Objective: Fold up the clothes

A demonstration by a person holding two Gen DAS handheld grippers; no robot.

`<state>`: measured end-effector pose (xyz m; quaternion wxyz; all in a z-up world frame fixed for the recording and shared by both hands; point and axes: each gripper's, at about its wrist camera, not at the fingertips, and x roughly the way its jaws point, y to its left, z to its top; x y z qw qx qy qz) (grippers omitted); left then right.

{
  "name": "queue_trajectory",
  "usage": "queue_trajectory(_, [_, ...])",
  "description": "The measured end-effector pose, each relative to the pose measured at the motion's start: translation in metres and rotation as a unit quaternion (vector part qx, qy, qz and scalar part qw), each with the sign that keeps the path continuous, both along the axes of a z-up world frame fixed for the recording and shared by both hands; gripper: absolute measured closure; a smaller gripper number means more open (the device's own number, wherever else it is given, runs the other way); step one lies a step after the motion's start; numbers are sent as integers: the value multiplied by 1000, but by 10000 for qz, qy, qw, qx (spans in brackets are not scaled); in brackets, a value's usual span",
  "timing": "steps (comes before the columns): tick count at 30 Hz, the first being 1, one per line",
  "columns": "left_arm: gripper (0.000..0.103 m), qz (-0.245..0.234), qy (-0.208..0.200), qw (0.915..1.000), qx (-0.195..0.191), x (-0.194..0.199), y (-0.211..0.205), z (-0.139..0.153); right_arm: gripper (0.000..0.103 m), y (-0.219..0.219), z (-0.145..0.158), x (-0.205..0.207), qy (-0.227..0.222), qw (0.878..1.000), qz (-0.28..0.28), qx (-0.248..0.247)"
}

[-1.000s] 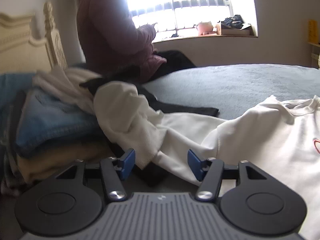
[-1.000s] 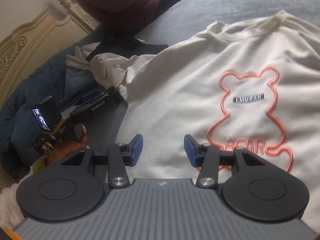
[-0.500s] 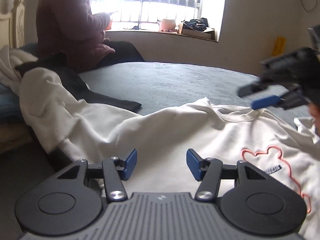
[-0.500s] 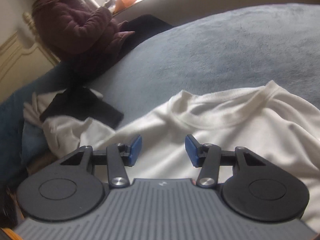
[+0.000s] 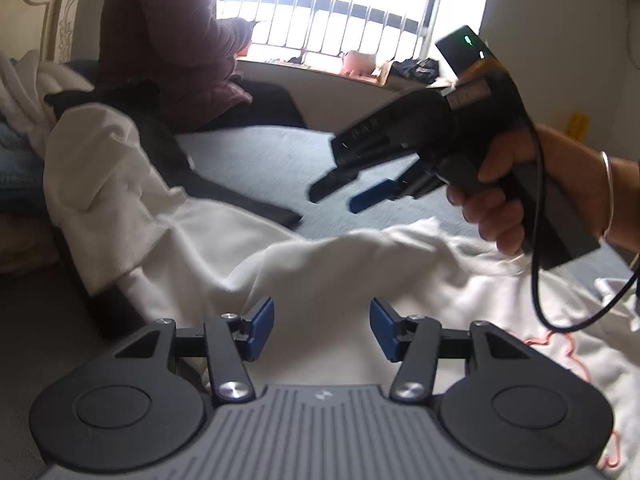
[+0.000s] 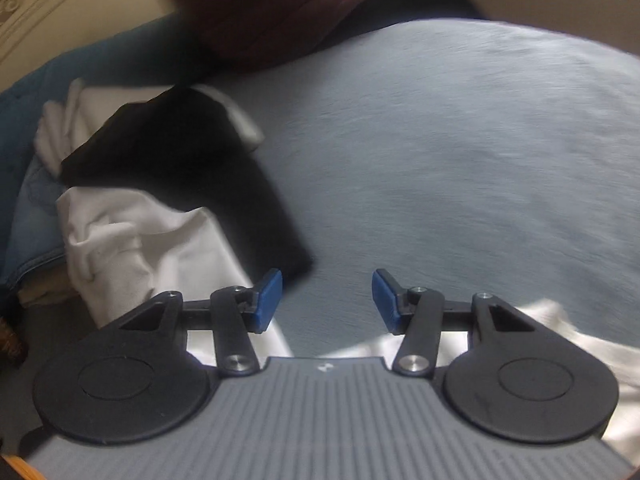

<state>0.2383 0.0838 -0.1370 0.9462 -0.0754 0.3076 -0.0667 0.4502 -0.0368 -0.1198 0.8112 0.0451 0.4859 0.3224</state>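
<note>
Now the left claw (image 5: 322, 328) tilts down, jaws parted and empty, low over the white sweatshirt (image 5: 320, 264) spread on the bed (image 5: 256, 160). Ahead, a hand (image 5: 496, 204) holds the right claw (image 6: 327, 294) above the sweatshirt's far edge, likewise open, gripping nothing.

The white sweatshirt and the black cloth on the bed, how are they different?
The white sweatshirt is pale and has an orange outline print; the black cloth is dark and plain. The sweatshirt lies spread nearest the camera; the black cloth lies beyond its sleeve. Both lie unfolded on the grey bed.
</note>
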Motion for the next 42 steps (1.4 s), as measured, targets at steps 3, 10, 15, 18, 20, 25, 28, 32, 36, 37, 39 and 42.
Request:
queue_trajectory(3, [50, 24, 127, 9999, -68, 0, 0, -10, 53, 19, -12, 3, 413, 9976, 553, 91])
queue_trajectory(10, [51, 107, 81, 9999, -97, -2, 2, -21, 102, 57, -21, -10, 59, 9899, 1331, -484])
queue_trajectory(15, [51, 227, 12, 9996, -140, -4, 3, -21, 103, 70, 19, -23, -837, 9821, 1678, -191])
queue_trajectory(18, [51, 297, -12, 9995, -99, -5, 1, -21, 103, 84, 38, -28, -1466, 9726, 1803, -53])
queue_trajectory(20, [51, 336, -27, 9994, 0, -6, -2, -22, 103, 98, 36, -30, -1642, 9675, 1916, -161])
queue_trajectory(25, [51, 435, -9, 9990, 140, -9, -8, -24, 102, 122, 5, -28, -1717, 9663, 1851, -493])
queue_trajectory(28, [50, 444, -17, 9989, 166, -10, -9, -24, 96, 122, -6, -19, -1496, 9774, 1464, -305])
queue_trajectory(32, [50, 443, 2, 9990, 81, -11, -7, -24, 57, 102, 16, 0, -1243, 9873, 953, 248])
queue_trajectory(36, [50, 447, 10, 9990, 22, -11, -4, -23, 50, 51, 57, 18, -1333, 9884, 418, 599])
queue_trajectory(37, [50, 447, 11, 9990, 9, -11, -3, -22, 50, 37, 61, 21, -1324, 9894, 304, 519])
queue_trajectory(39, [50, 443, 13, 9990, -19, -13, -1, -23, 50, 9, 67, 26, -1296, 9911, 88, 295])
queue_trajectory(42, [49, 438, 17, 9990, -32, -16, 0, -24, 50, -30, 63, 33, -1013, 9943, -312, -124])
